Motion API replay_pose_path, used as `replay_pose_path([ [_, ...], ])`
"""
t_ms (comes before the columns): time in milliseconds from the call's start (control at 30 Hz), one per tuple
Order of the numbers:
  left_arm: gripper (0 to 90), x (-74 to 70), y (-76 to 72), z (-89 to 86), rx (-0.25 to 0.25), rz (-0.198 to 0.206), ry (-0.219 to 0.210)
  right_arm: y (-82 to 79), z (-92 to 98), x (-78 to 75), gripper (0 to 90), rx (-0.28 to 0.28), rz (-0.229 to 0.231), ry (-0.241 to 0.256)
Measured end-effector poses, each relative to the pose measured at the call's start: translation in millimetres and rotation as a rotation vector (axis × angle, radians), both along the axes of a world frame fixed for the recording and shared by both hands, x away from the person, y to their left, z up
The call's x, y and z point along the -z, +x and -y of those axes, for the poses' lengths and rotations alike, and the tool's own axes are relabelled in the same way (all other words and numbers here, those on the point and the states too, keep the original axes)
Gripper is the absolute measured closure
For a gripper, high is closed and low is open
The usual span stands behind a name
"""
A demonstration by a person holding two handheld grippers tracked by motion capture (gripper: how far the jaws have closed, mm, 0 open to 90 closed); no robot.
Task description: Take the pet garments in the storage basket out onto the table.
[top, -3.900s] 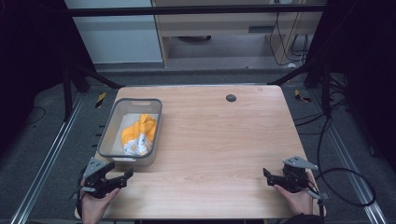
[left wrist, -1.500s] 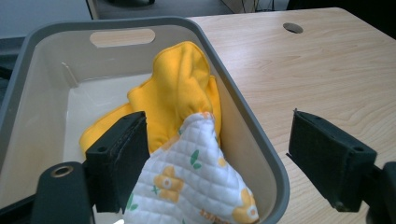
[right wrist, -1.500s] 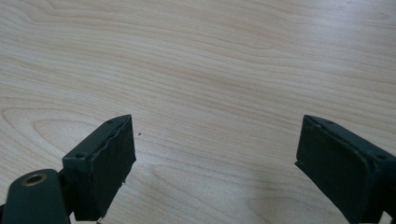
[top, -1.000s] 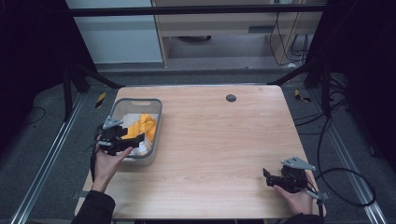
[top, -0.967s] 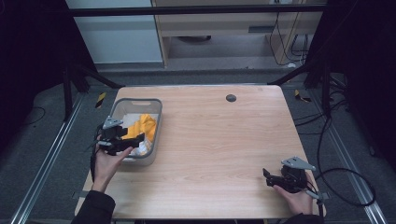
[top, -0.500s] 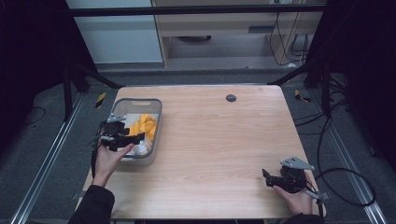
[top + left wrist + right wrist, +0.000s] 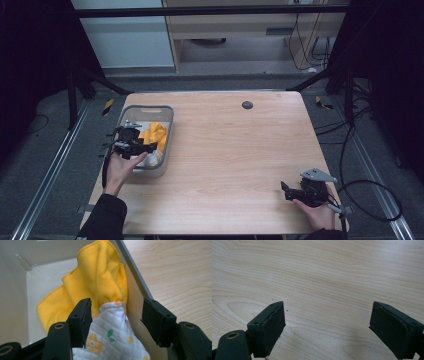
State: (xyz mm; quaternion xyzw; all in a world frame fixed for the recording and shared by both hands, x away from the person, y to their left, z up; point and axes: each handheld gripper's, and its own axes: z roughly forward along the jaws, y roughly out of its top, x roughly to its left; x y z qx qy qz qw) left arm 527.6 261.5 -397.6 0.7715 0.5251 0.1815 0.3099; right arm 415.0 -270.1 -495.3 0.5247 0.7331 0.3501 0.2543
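Two cloths lay in the grey bin (image 7: 124, 118). The left gripper (image 7: 115, 317) (jaws wide apart) sat right over the quilted cloth (image 7: 110, 340), the yellow cloth (image 7: 100, 282) straight ahead. The right gripper (image 7: 286, 190), also open, waited well apart.

bin wall (image 7: 132, 307) blocks right jaw, open tabletop (image 7: 240, 150) elsewhere

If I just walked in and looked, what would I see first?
Probably the bright yellow cloth, bunched up inside the grey bin at the left side of the wooden table. Right next to it, the left tongs hang open over the bin, with a white quilted cloth with little flowers between their jaws. Far off at the table's near right corner, the right tongs sit open above bare wood.
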Motion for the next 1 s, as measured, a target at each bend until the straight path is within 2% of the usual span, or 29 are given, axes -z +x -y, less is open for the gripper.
replay_pose_path([
  [33, 42.0, 1.0, 1.5, 0.5, -0.004, -0.010, 0.016, 0.1, -0.3, 0.0, 12.7, 0.001, -0.002, 0.005],
  [433, 46.9, 7.2, 4.8, 3.2, 0.008, -0.062, 0.020, 0.9, -0.8, 0.5, 12.7, -0.001, -0.005, -0.004],
  [600, 48.3, 12.5, 7.5, 7.1, 0.012, -0.096, 0.056, 0.7, -0.8, 0.7, 12.6, -0.004, -0.008, -0.004],
  [1000, 55.2, 19.0, 10.7, 8.7, 0.005, -0.145, 0.083, 1.4, -1.3, 1.4, 12.2, -0.010, -0.013, -0.011],
])
